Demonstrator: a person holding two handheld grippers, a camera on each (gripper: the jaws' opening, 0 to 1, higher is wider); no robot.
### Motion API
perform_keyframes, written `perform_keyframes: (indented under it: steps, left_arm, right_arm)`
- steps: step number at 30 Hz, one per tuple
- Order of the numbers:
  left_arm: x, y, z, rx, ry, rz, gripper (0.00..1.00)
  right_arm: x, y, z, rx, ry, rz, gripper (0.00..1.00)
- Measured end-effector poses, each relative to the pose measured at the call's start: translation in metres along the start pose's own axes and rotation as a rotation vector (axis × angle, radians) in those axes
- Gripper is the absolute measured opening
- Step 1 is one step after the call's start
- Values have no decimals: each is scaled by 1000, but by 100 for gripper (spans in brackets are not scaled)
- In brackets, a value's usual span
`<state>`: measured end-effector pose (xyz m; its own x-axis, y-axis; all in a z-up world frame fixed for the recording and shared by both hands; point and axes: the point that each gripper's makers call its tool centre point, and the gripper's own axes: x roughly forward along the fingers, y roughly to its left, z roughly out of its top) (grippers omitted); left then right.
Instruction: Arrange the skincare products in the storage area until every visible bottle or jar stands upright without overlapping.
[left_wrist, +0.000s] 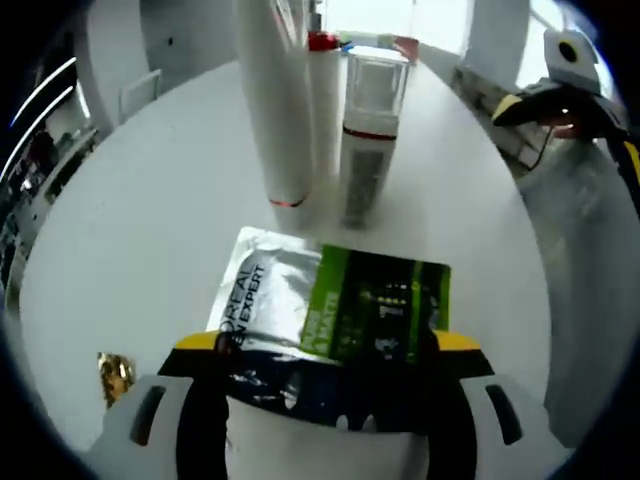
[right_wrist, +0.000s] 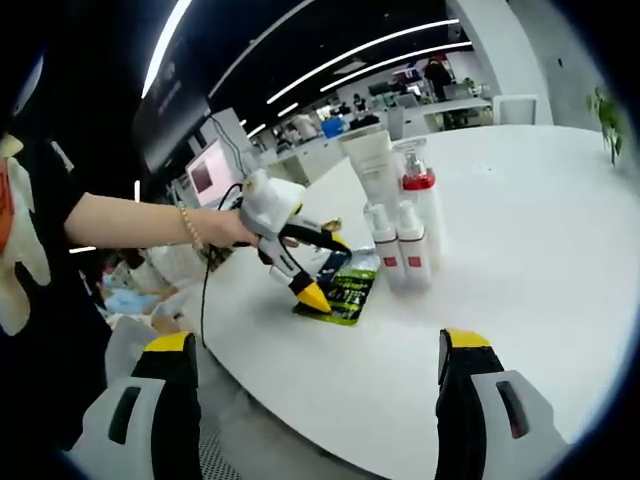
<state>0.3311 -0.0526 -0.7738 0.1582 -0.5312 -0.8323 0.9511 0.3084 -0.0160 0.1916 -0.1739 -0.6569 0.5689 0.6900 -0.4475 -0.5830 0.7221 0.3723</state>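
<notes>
The white round worktop (right_wrist: 540, 250) carries a cluster of upright bottles (right_wrist: 405, 225). The person's arm (right_wrist: 140, 222) reaches in from 9 o'clock, tilting the left gripper (right_wrist: 312, 296) down onto a flat sachet (left_wrist: 330, 295), jaws pinching its near edge; its long axis lies crosswise. The right gripper (right_wrist: 315, 385) hangs spread, holding nothing.

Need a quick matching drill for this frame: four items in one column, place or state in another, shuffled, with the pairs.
Items:
1. left gripper
2. right gripper
3. L'Oreal sachet
4. pump bottle with red collar

States:
A. upright in the bottle cluster
B. flat on the white table
C. open, holding nothing
D. jaws at the sachet's edge

Pairs: 1-D, 2-C, 3-B, 4-A
</notes>
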Motion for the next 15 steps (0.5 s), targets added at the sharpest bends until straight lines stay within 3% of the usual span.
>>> perform_keyframes:
  steps: [6, 15]
  left_arm:
    - [1, 4, -2, 16, 30, -6, 76]
    - [-3, 6, 3, -57, 12, 8, 76]
  right_arm:
    - [-5, -8, 2, 1, 0, -25, 99]
    - [-5, -6, -1, 5, 11, -23, 99]
